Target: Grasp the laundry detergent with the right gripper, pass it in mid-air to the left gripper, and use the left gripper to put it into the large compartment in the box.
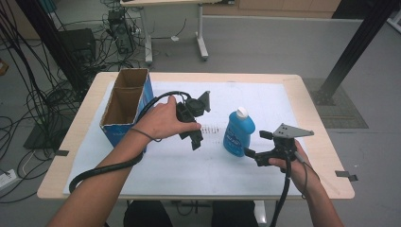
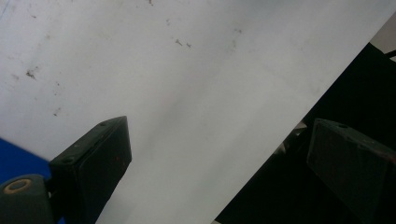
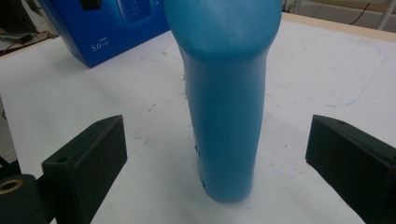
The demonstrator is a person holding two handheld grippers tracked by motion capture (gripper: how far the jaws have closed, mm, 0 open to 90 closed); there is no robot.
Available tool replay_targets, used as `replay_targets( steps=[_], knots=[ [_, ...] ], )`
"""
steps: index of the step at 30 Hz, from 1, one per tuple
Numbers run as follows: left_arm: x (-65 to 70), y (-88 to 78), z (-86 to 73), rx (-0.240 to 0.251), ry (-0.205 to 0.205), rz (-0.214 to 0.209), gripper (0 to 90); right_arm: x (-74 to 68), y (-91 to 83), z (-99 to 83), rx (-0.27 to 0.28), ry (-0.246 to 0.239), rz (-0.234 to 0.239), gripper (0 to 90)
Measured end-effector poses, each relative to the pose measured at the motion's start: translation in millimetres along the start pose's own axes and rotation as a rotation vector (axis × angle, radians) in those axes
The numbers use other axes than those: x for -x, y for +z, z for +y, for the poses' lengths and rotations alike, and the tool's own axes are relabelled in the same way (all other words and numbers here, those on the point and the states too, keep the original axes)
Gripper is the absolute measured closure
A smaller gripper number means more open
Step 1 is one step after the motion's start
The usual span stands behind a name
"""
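High view: tabletop (image 1: 312, 118) under a white sheet, items listed left to right
Cardboard box (image 1: 124, 106): blue outside, brown inside, top open, upright at the left end of the sheet; appears empty
Left gripper (image 1: 195, 137): held above the sheet just right of the box, pointing down and toward the person; well apart from the bottle
Left jaws: spread, nothing between them; the left gripper view looks past them at bare white sheet and a dark gap beyond its edge
Blue bottle (image 1: 239, 132): translucent blue plastic, white cap, upright on the sheet right of centre; nothing touching it
Right gripper (image 1: 251, 156): low, just beside the bottle's near right side, pointing at its lower body
Right jaws: spread wide, one to each side of the bottle (image 3: 224, 102) in the right gripper view, neither pad touching it
Step in hand (judged): the right gripper closing in to take the bottle
Doing it well: push forward until the narrow lower body sits fully between the pads, keep the jaws level and centred, then squeeze evenly
Risk (judged): a tall bottle may tip if one pad lands first; smooth plastic may slip
Likely destination: the open box, though that is a guess
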State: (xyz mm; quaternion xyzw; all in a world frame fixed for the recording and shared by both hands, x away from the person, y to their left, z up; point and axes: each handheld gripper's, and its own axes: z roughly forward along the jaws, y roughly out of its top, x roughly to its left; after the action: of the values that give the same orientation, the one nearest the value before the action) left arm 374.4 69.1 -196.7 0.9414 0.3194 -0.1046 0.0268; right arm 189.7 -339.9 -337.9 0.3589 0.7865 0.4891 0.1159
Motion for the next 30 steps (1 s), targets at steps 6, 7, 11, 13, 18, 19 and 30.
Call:
replay_targets(
  steps=[6, 7, 11, 13, 18, 19, 30],
  knots=[
    [0.0, 0.2, 0.2, -0.002, 0.000, 0.000, 6.7, 0.0, 0.6, -0.8, 0.000, 0.001, 0.002, 5.4],
    [0.3, 0.1, 0.1, -0.001, -0.002, 0.001, 6.7, -0.1, 0.7, -0.8, -0.001, 0.002, 0.001, 5.3],
    [0.5, -0.3, -0.1, 0.000, -0.002, 0.002, 6.7, -0.1, 1.4, -1.2, 0.004, 0.003, 0.000, 5.3],
    [0.6, -0.1, 0.2, 0.000, -0.001, 0.001, 6.7, 0.1, 2.3, -1.3, 0.006, 0.002, 0.001, 5.3],
    [0.1, 0.1, 0.7, 0.000, 0.003, -0.003, 6.7, 1.0, 6.9, -1.4, 0.008, 0.004, 0.001, 5.3],
    [0.4, 0.2, 0.7, -0.001, 0.003, -0.001, 6.7, 0.5, 7.8, -1.1, 0.007, 0.004, -0.002, 5.3],
    [-2.7, -2.2, -3.8, 0.020, 0.000, -0.006, 6.7, 2.2, 26.0, -2.5, 0.013, 0.009, 0.006, 5.4]
  ],
)
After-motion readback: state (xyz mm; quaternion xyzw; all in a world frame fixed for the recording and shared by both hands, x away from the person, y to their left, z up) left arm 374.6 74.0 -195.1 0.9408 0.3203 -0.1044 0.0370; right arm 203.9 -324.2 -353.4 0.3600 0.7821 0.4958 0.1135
